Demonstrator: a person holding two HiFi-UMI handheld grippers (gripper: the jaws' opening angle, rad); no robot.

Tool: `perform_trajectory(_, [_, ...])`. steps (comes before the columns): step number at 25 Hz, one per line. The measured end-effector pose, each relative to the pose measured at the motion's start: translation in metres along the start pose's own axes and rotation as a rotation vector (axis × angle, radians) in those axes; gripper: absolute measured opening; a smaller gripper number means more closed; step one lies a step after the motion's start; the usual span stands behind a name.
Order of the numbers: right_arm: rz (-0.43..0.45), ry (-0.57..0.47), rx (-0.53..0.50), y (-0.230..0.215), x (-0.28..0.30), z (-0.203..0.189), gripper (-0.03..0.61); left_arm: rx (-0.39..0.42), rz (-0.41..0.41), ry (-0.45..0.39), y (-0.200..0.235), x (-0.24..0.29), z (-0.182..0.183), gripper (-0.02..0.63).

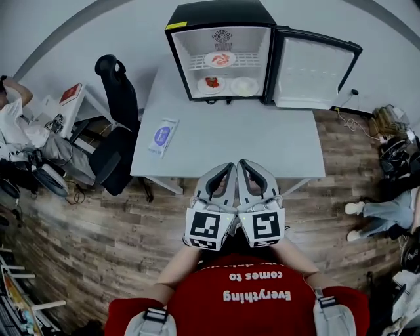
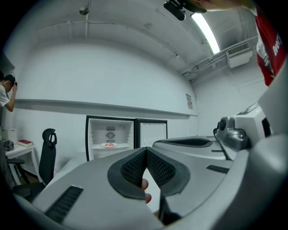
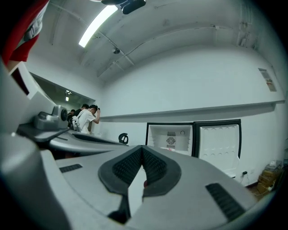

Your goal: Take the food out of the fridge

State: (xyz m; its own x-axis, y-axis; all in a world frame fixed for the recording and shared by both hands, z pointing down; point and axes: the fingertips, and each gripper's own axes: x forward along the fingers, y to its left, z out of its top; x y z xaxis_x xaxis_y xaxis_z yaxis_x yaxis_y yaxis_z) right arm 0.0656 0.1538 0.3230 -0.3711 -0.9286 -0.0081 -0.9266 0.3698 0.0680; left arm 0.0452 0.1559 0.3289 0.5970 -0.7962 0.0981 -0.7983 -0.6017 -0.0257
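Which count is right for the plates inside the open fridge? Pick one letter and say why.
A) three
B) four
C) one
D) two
A: the head view shows the fridge holding an upper plate on the wire shelf, with a lower left plate and a lower right plate side by side beneath it.

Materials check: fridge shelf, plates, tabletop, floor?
Fridge shelf: white wire rack, likely coated metal; its parallel bars show.
Plates: glossy white, ceramic or plastic, can't tell which.
Tabletop: matte pale grey, probably laminate.
Floor: wood-grain planks, maybe vinyl.
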Motion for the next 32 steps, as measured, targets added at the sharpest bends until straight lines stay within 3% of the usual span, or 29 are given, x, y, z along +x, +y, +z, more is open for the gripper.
perform_trajectory(6, [0.078,0.069,0.017,0.004,0.072,-0.026,0.012,-0.046,0.045,0.070,0.062,0.038,-0.023,0.000])
perform_trajectory(12, [0.067,0.084,0.013,0.001,0.144,-0.039,0.012,-0.033,0.019,0.065,0.123,0.082,-0.030,0.000])
perform_trajectory(18, [0.045,0.165,0.140,-0.004,0.220,-0.063,0.015,0.004,-0.022,0.071,0.192,0.119,-0.027,0.000])
perform_trajectory(22, [-0.007,0.212,0.301,-0.035,0.266,-0.083,0.033,-0.031,-0.054,0.094,0.226,0.140,-0.042,0.000])
perform_trajectory(24, [-0.015,0.227,0.402,-0.056,0.291,-0.092,0.130,-0.042,-0.064,0.116,0.238,0.153,-0.054,0.000])
perform_trajectory(26, [-0.031,0.228,0.514,-0.081,0.314,-0.098,0.138,-0.055,-0.063,0.134,0.247,0.165,-0.063,0.000])
perform_trajectory(32, [-0.044,0.176,1.001,-0.144,0.383,-0.114,0.152,-0.051,-0.068,0.177,0.252,0.183,-0.076,0.000])
